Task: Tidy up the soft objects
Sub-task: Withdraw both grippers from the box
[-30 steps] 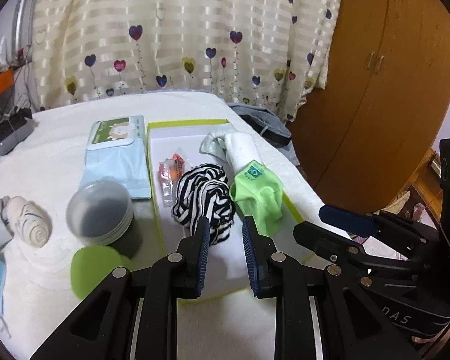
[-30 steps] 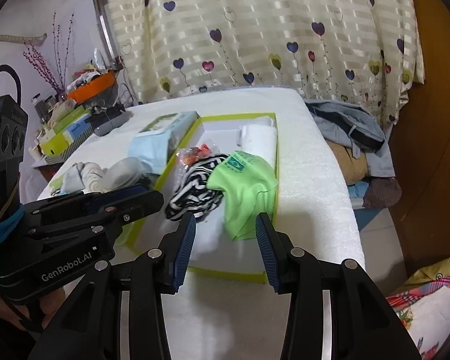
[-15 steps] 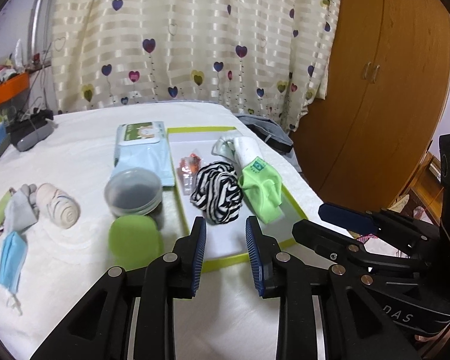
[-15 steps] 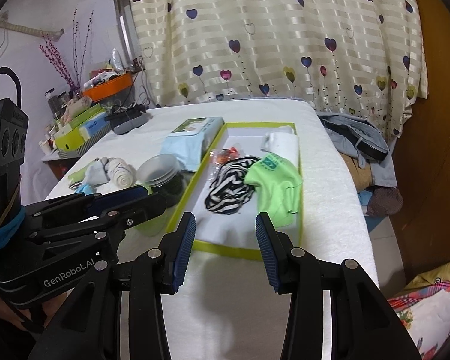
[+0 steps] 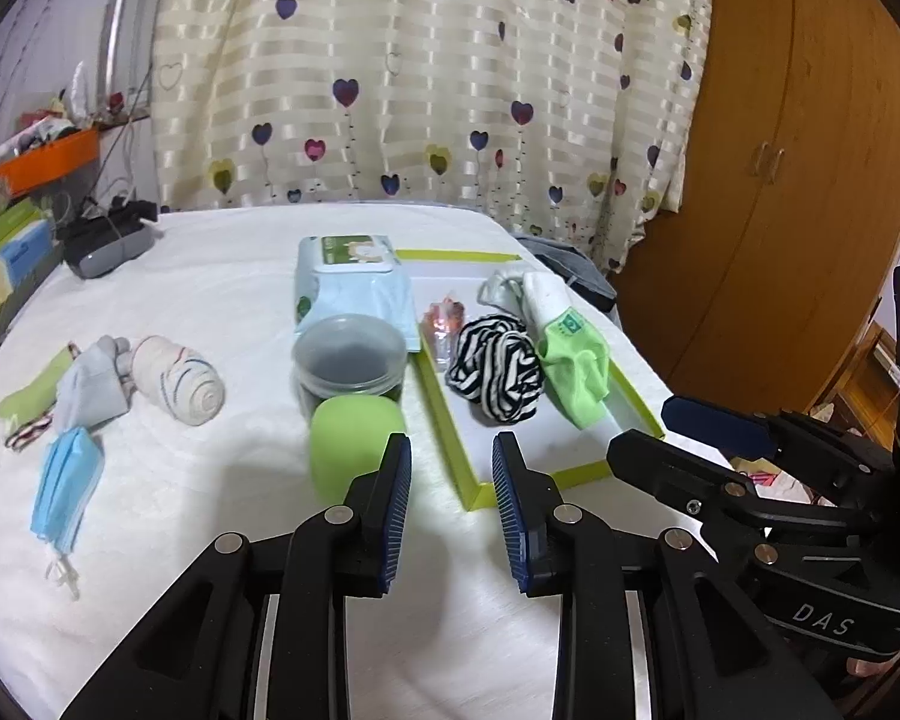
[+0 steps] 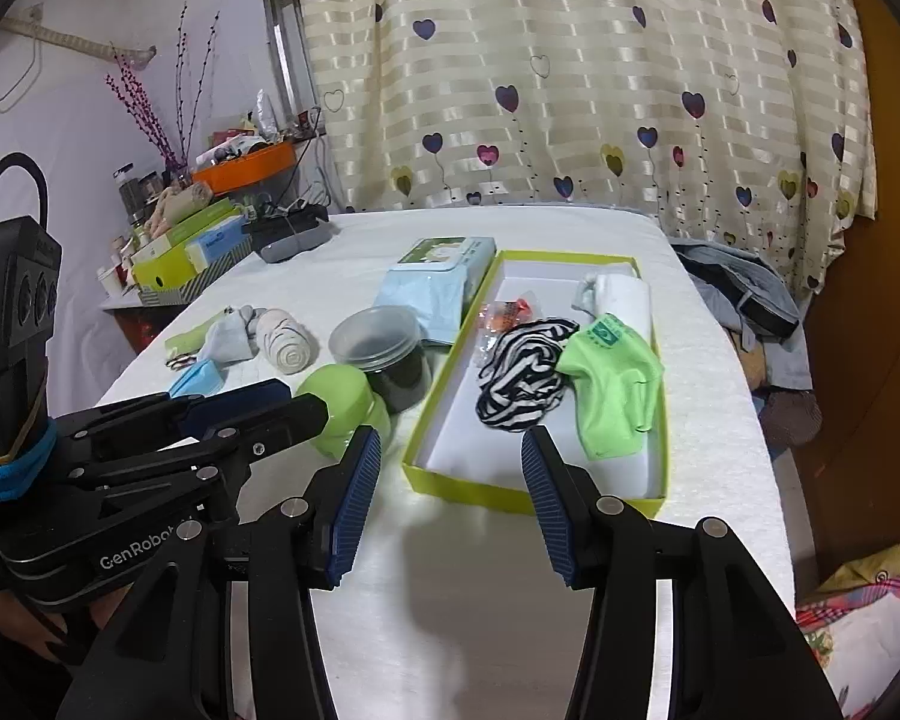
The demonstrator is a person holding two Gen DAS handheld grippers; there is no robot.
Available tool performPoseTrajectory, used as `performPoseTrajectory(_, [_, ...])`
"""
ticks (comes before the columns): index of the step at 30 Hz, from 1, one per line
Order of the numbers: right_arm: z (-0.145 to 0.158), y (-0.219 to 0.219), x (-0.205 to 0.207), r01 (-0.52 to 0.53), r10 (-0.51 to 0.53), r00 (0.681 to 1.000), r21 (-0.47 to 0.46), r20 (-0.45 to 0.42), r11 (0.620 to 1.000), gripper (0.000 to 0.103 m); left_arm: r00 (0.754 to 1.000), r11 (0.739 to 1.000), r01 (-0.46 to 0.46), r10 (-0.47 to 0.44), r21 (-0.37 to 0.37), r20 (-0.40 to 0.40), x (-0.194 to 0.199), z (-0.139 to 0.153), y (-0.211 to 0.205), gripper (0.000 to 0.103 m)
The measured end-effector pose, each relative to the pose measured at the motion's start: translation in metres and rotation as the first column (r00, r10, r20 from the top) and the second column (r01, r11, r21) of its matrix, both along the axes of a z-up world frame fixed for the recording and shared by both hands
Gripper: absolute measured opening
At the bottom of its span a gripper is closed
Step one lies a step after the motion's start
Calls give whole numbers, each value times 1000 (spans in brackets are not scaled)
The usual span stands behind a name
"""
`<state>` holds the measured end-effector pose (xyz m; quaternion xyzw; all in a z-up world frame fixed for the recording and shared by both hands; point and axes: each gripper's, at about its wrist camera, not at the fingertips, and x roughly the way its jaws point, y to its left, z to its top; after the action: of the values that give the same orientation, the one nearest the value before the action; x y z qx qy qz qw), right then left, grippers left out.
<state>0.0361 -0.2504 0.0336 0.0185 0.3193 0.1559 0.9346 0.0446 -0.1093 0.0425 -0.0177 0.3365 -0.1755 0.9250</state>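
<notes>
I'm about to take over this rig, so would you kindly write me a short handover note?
Left claw: open, empty, jaws just widened.
Right claw: open, empty, jaws just widened.
In the box: striped cloth, green sock, white sock, small packet.
Left on the table: rolled sock, grey sock, blue mask, green strip.
The wipes pack, jar and green lid sit beside the box.

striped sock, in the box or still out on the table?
In. The black-and-white striped sock lies bunched on the white floor of the green-rimmed box, beside the green sock. Neither gripper touches it.
</notes>
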Motion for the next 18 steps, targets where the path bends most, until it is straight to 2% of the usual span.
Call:
performPoseTrajectory(9, [-1, 13, 1, -23, 23, 1000, -5, -1, 1000, 51, 1000, 1000, -28, 28, -8, -3, -2, -5, 17, 27])
performPoseTrajectory(18, [-5, 23, 5, -61, 61, 998, 30, -23, 998, 51, 998, 998, -61, 61, -8, -2, 0, -9, 33, 27])
